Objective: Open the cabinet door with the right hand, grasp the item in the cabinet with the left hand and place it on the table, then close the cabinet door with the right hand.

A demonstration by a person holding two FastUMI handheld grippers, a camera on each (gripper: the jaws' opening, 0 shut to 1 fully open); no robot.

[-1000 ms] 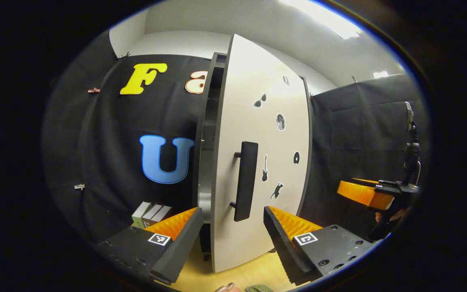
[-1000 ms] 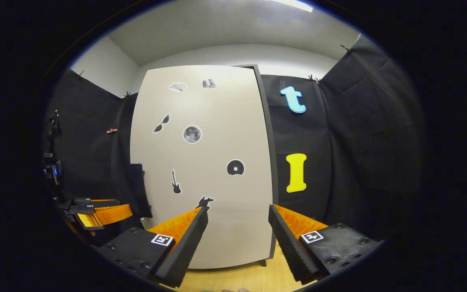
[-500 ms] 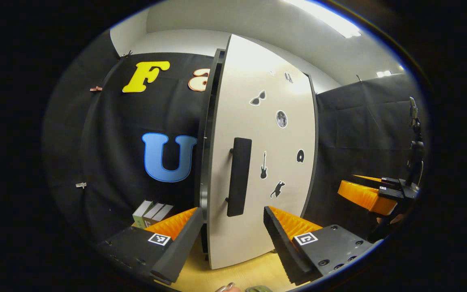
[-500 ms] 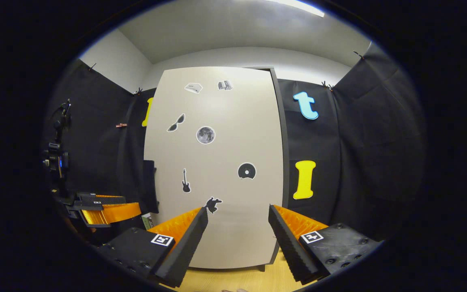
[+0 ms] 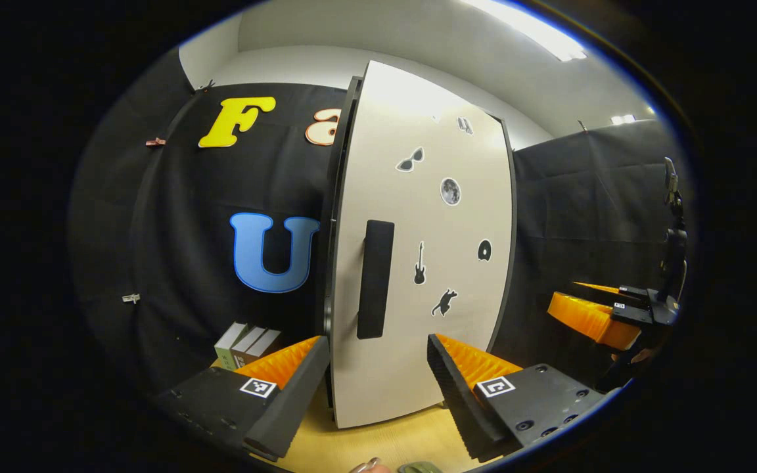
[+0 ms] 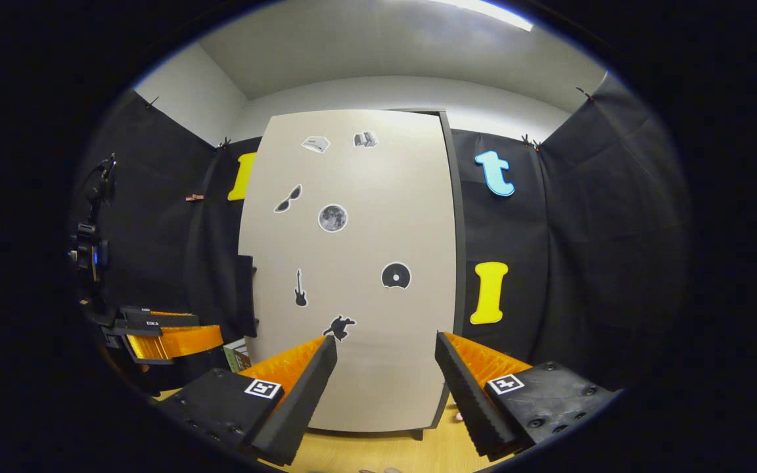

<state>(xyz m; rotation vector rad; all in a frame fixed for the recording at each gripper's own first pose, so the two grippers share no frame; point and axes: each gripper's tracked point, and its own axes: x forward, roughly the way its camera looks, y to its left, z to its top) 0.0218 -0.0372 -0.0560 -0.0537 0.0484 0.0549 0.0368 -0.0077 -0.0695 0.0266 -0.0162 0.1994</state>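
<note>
The pale cabinet door (image 5: 431,263) with small stickers stands nearly flush with the dark cabinet frame (image 5: 338,197). Its dark bar handle (image 5: 375,289) is on its left edge. A small green-and-grey box (image 5: 244,345) lies on the wooden table left of the cabinet, also seen as the box (image 6: 239,355) in the right gripper view. My left gripper (image 5: 375,341) is open and empty, facing the handle from a short way off. My right gripper (image 6: 385,340) is open and empty in front of the door (image 6: 352,276), apart from it. The handle (image 6: 245,295) shows at the door's left edge.
The wooden table (image 5: 385,447) runs under the cabinet. A tripod with a camera (image 5: 671,223) stands at the right of the left gripper view. The right gripper (image 5: 592,315) hangs off to the right there; the left gripper (image 6: 168,338) sits low left in the right gripper view.
The cabinet door has swung further shut, and the dark gap along its handle side has narrowed to a thin line. Both grippers stayed open and drew back slightly.
</note>
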